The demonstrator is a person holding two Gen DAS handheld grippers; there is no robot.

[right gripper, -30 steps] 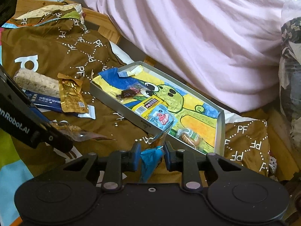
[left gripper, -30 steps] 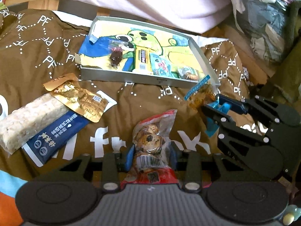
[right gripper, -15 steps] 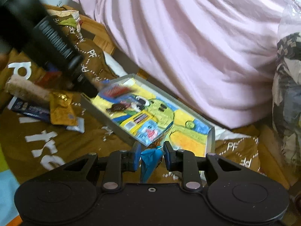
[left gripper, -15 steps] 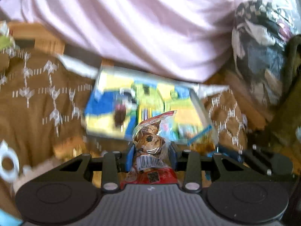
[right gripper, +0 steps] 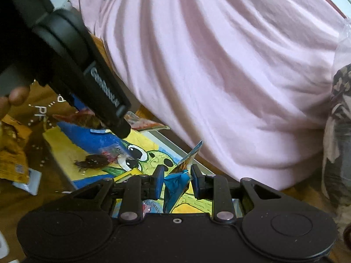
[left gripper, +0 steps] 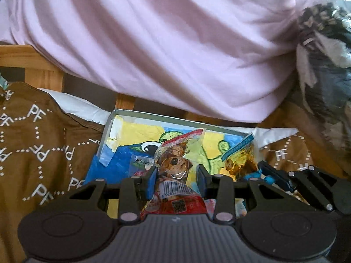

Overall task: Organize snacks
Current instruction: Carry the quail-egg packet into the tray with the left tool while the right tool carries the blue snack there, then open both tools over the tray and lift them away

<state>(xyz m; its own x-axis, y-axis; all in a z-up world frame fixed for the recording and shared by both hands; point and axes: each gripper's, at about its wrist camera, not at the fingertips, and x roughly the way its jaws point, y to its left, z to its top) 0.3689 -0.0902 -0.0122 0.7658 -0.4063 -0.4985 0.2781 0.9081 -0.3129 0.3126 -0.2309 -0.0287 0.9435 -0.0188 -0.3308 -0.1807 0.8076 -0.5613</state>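
1. Red snack pack (left gripper: 175,171) w/ clear window, brown round pieces inside: clamped between the fingers of the left gripper (left gripper: 176,177), held up over the tray (left gripper: 175,119); barcode end sits toward the gripper body.
2. Blue-edged snack pack (right gripper: 177,179), amber contents: pinched by the right gripper (right gripper: 176,180), fingers closed on its crumpled blue end. Left view shows the same pack (left gripper: 240,160) hanging over the tray's right part.
3. Step, as I judge it: carry-to-tray, both packs over the tray at once, release not yet done.
4. Next move calls for: lower each pack to a bare patch of the cartoon liner, open fingers, keep the two grippers from bumping since they're close side by side.
5. Already in tray: a dark wrapped snack (right gripper: 94,161) on the blue/yellow area, plus a small pack w/ white label (left gripper: 142,164) just behind the left fingers.
6. Outside tray, on brown printed cloth (left gripper: 43,153): gold foil pack (right gripper: 15,160), partly cut off at left edge.
7. Hidden/unclear: tray's near half blocked by gripper bodies in both views; can't tell how high the packs hang or if either touches the liner. Left gripper's body fills upper left of the right view, hiding more of the cloth. Print on packs too small to read. Pink fabric (left gripper: 175,43) fills the background.
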